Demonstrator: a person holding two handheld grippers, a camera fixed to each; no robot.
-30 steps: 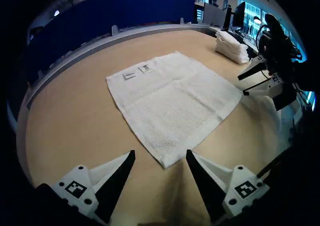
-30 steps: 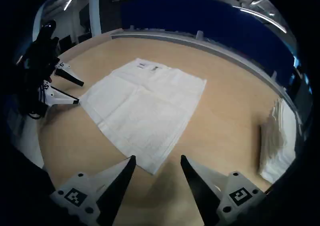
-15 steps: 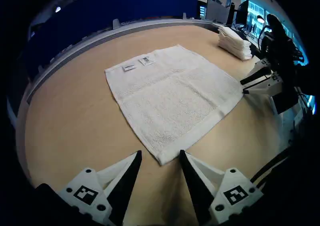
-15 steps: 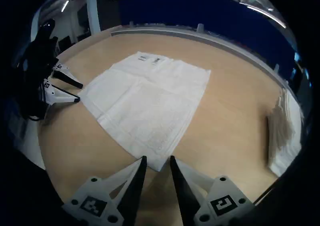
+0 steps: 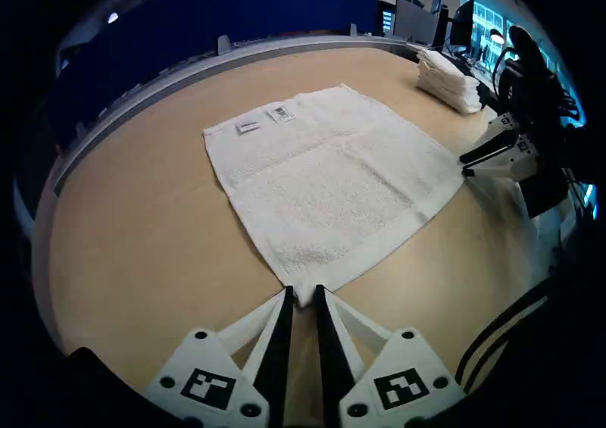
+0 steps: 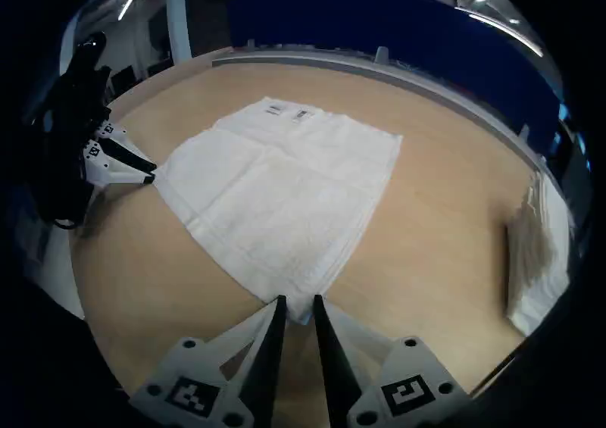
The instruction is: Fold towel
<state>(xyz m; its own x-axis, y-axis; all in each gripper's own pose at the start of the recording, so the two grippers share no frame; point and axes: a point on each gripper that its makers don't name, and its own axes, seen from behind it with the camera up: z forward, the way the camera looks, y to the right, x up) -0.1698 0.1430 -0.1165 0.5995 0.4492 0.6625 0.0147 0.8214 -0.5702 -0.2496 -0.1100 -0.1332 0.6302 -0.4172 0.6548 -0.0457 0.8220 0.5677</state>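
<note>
A white towel [image 5: 333, 185] lies spread flat on the wooden table [image 5: 136, 223], with two small tags [image 5: 265, 120] near its far edge. In the left gripper view, my left gripper [image 5: 303, 298] is shut on the towel's near corner, which pokes between the fingertips. Farther right in that view, the right gripper [image 5: 463, 167] pinches the neighbouring corner. In the right gripper view, the towel [image 6: 280, 189] stretches ahead and my right gripper [image 6: 298, 312] is shut on its near corner. At the towel's left corner there, the left gripper [image 6: 151, 173] also pinches the cloth.
A stack of folded white towels [image 5: 448, 83] sits at the table's far right, seen at the right edge [image 6: 534, 269] in the right gripper view. A blue partition [image 5: 227, 19] runs behind the table's raised grey back rim [image 5: 151, 87]. Bare wood surrounds the towel.
Both grippers moved forward onto the towel's near corners and went from wide open to shut on them. The towel itself still lies flat.
</note>
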